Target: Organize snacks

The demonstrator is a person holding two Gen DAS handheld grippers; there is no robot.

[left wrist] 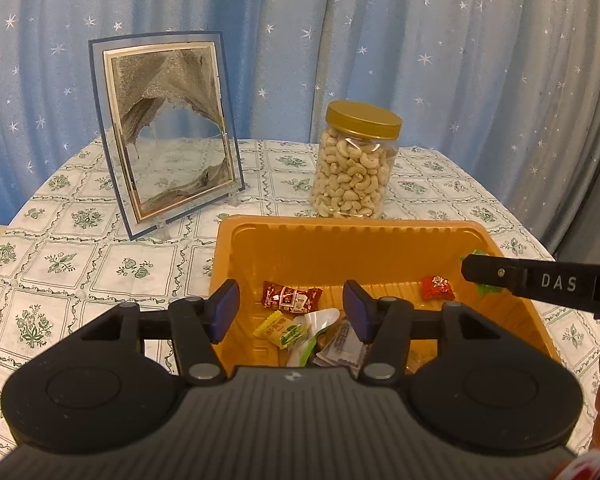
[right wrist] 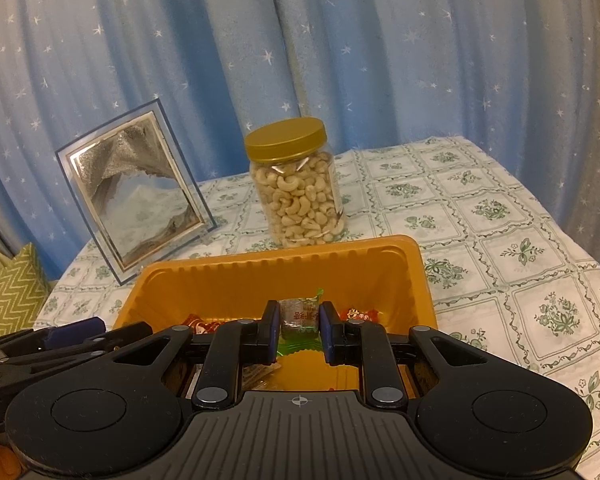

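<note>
Left claw (left wrist: pixel 292 310) hovers level over the near end of the orange tray (left wrist: pixel 340 240), its blue pads (left wrist: pixel 225 312) spread wide with nothing between them. Below lie wrapped snacks — a brown-red candy (left wrist: pixel 290 296), a yellow one (left wrist: pixel 272 326), a green-and-white packet (left wrist: pixel 300 340). A red candy (left wrist: pixel 437 288) sits further right, and the right claw's black finger reaches in from the right edge over a green wrapper (left wrist: pixel 487 289). Behind the tray stands a cashew jar (left wrist: pixel 354 168) with a gold lid, and left of it a sand picture (left wrist: pixel 168 132) on the patterned surface (left wrist: pixel 80 248).

Right claw (right wrist: pixel 299 330), in its own view, points into the tray (right wrist: pixel 284 272) with pads narrowed around a brownish candy (right wrist: pixel 299 316) — seemingly gripped, though contact is hard to confirm. The left claw (right wrist: pixel 72 332) shows at lower left.
</note>
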